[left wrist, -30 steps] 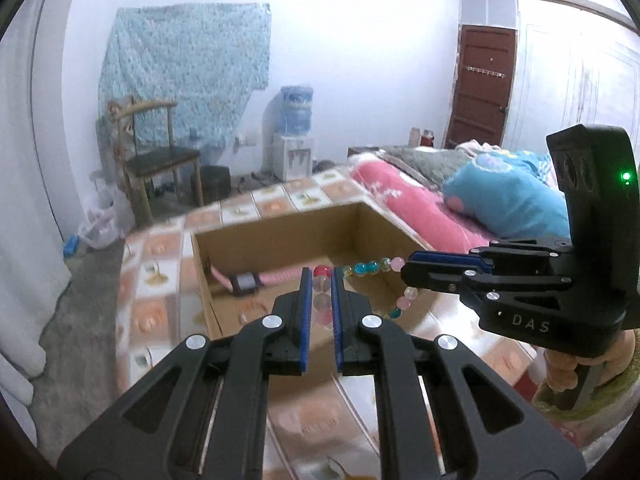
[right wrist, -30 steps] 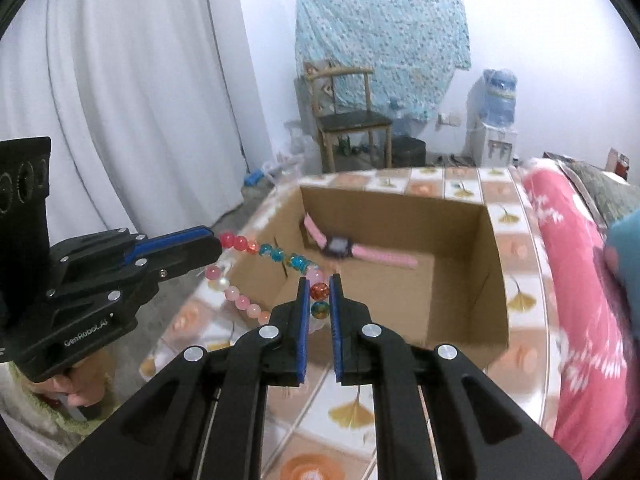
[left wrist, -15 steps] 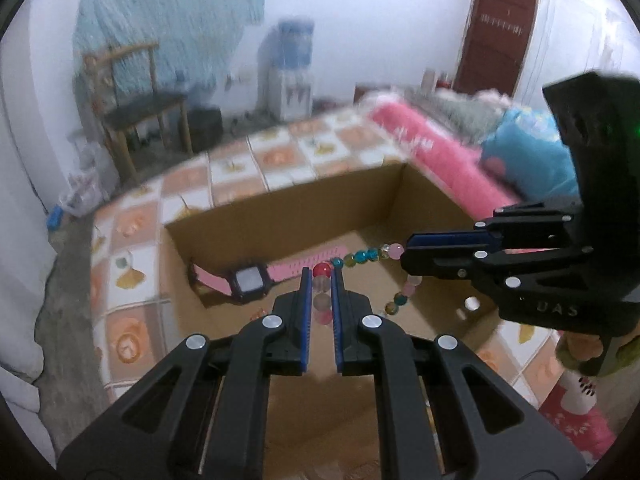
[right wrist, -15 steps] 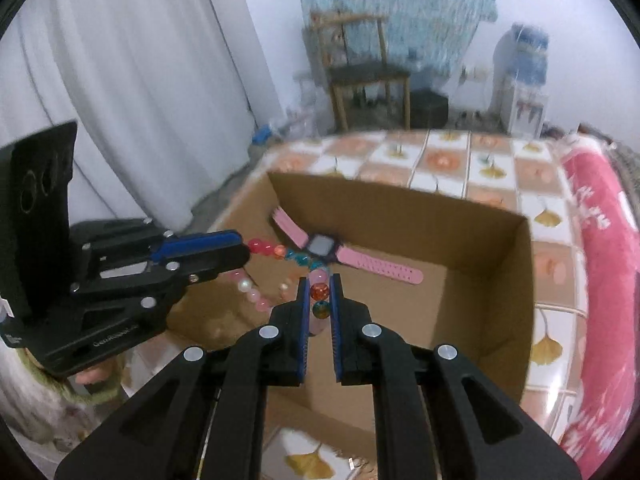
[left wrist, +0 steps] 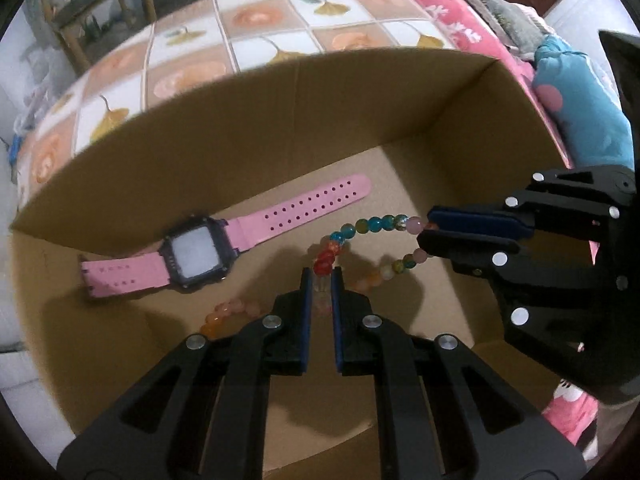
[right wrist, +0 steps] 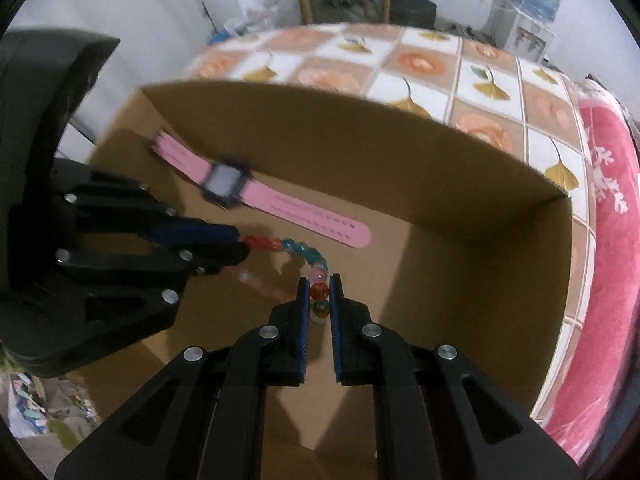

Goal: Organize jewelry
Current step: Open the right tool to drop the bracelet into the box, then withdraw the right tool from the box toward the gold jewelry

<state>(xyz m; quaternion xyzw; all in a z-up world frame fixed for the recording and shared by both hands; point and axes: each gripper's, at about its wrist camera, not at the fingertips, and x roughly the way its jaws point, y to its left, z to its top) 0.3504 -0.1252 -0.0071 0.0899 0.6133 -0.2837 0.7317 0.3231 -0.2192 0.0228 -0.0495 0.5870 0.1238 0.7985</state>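
Now both grippers have tipped steeply downward and dropped from above the bed into the mouth of the cardboard box (left wrist: 280, 128), so the view that a second ago took in the chair, wall and door is filled with the box's brown walls and floor. That puts the beaded bracelet (left wrist: 372, 224) low inside the box, close over its floor, and the step in hand looks like laying it down next to what is already stored. To the left of the left gripper (left wrist: 320, 284) and a little ahead, the pink watch (left wrist: 200, 252) lies flat on the box floor along the far wall. The left gripper's jaws are clamped on the bracelet's red and pale beads; from there the strand runs ahead and to the right, in two lines of beads, to the right gripper (right wrist: 319, 296), whose jaws are closed on an orange and a green bead. Between the fingertips and the far wall the floor is bare except for the watch, so there is room to release. To the right of the right gripper the box's side wall (right wrist: 520, 240) stands well apart; the near rim passes under both grippers, the edge to clear when lifting out.
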